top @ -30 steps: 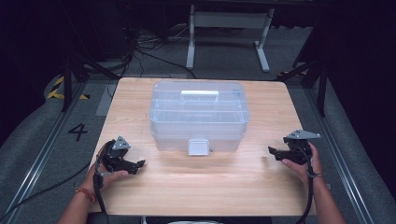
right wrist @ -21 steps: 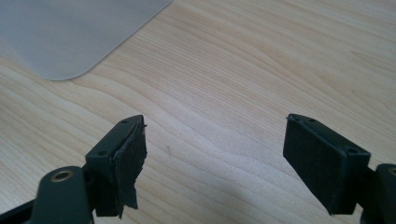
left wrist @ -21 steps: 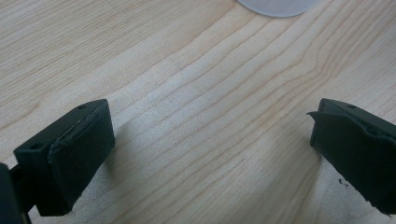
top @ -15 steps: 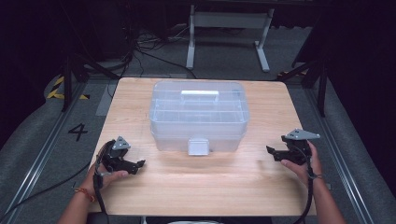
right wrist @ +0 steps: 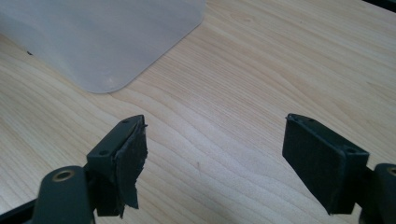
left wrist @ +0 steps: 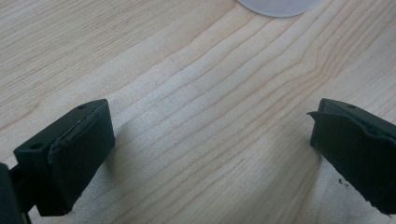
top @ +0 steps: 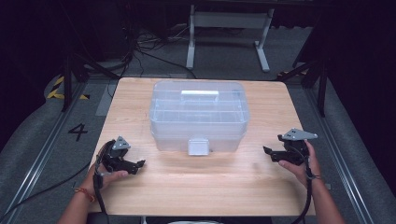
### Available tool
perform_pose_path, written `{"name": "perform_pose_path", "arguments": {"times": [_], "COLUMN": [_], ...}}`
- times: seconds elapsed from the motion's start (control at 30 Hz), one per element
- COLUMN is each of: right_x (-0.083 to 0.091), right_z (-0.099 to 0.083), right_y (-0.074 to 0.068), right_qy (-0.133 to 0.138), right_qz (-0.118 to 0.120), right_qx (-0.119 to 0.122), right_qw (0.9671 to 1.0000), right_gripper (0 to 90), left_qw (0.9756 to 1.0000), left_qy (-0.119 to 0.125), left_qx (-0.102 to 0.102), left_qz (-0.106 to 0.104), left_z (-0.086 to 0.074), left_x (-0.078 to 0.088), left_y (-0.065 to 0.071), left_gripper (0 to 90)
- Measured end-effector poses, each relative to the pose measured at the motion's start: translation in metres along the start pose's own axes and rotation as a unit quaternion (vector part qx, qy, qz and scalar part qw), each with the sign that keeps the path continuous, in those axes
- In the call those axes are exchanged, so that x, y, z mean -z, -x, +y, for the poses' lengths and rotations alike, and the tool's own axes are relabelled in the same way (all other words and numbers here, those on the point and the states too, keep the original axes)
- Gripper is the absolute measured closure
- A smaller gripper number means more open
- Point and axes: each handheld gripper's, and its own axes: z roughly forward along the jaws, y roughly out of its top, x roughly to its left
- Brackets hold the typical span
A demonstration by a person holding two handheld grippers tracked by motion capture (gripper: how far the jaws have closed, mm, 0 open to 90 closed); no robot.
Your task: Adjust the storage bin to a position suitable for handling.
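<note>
A clear plastic storage box (top: 198,114) with a closed lid, a white top handle and a front latch (top: 198,145) stands at the middle of the wooden table (top: 201,191). My left gripper (top: 139,164) rests low near the table's front left, held by a hand, its jaws pointing right. In the left gripper view it (left wrist: 210,140) is open over bare wood, with a rounded bit of the box (left wrist: 278,5) at the top edge. My right gripper (top: 266,151) hovers at the front right, pointing left at the box. Its own view shows it (right wrist: 215,144) open and empty, with the box corner (right wrist: 93,37) ahead.
Bare wood lies between both grippers and the box. Beyond the table's far edge stand a white frame leg (top: 229,28) and dark stands with cables on the grey floor. A floor mark "4" (top: 77,131) lies to the left.
My right gripper has shifted a little to the left, toward the box, and slightly upward. The left gripper and the box have stayed put.
</note>
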Motion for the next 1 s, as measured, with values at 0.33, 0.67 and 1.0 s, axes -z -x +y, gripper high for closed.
{"name": "perform_pose_path", "arguments": {"times": [0.33,0.67,1.0], "right_x": [0.008,0.014,0.017], "right_z": [0.008,0.016,0.025], "right_y": [-0.005,-0.01,-0.018], "right_qy": [0.018,0.034,0.043], "right_qz": [0.005,0.01,0.017], "right_qx": [0.009,0.016,0.031], "right_qw": [0.9998,0.9992,0.9984], "right_gripper": [22.8,22.4,22.6], "left_qw": [1.0,1.0,1.0], "left_qy": [0.0,0.0,0.0], "left_qx": [0.0,0.0,0.0], "left_qz": [0.0,0.0,0.0], "left_z": [0.0,0.0,0.0], "left_x": [0.0,0.0,0.0], "left_y": [0.0,0.0,0.0], "left_gripper": [0.3,0.3,0.3]}}
